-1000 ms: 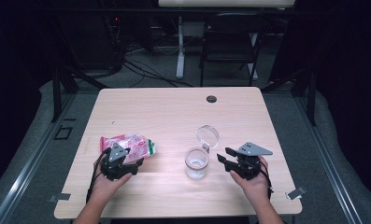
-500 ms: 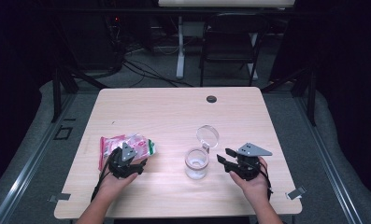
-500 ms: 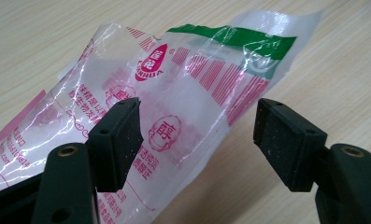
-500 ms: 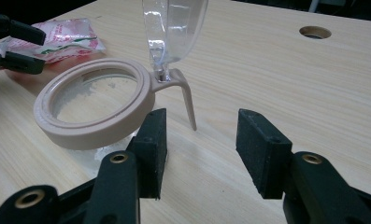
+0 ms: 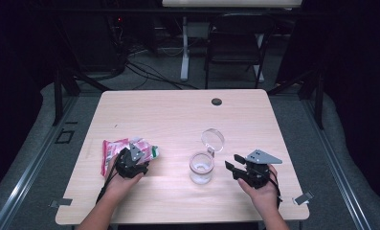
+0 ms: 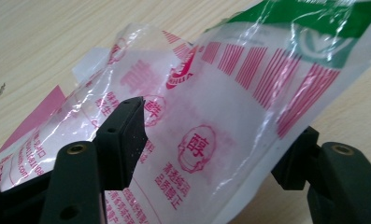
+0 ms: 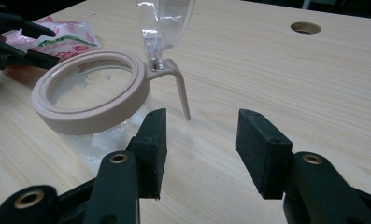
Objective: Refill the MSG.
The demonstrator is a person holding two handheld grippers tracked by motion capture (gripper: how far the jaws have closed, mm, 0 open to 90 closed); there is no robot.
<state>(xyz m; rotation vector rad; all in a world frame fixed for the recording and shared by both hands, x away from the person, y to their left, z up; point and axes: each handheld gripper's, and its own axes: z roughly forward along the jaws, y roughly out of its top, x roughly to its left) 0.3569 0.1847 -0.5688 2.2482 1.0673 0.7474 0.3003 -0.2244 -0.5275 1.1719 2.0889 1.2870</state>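
Taking the glass jar [image 5: 200, 167] near the front middle of the bench [image 5: 178, 115] as the landmark, the plastic bag [image 5: 126, 149] printed in pink, white and green lies flat on the wood well to the left of it. The left hand-held gripper [image 5: 130, 162] sits over the near edge of that bag. In the left gripper view the bag [image 6: 230, 107] lies between the two black jaws; these have just been closing, yet they stand wide, and whether their pads press the film cannot be told.

The jar itself stands upright, with a beige ring around its mouth [image 7: 87, 91], white powder inside, and its clear hinged lid [image 5: 212, 140] swung open just behind it.

Just to the right of the jar, the right hand-held gripper [image 5: 235, 167] points toward it, apart from it, jaws wide open with nothing between them; in the right gripper view [image 7: 199, 144] only bare wood lies between the pads.

Far behind the jar and slightly right, a round dark hole [image 5: 217, 101] sits in the bench top.
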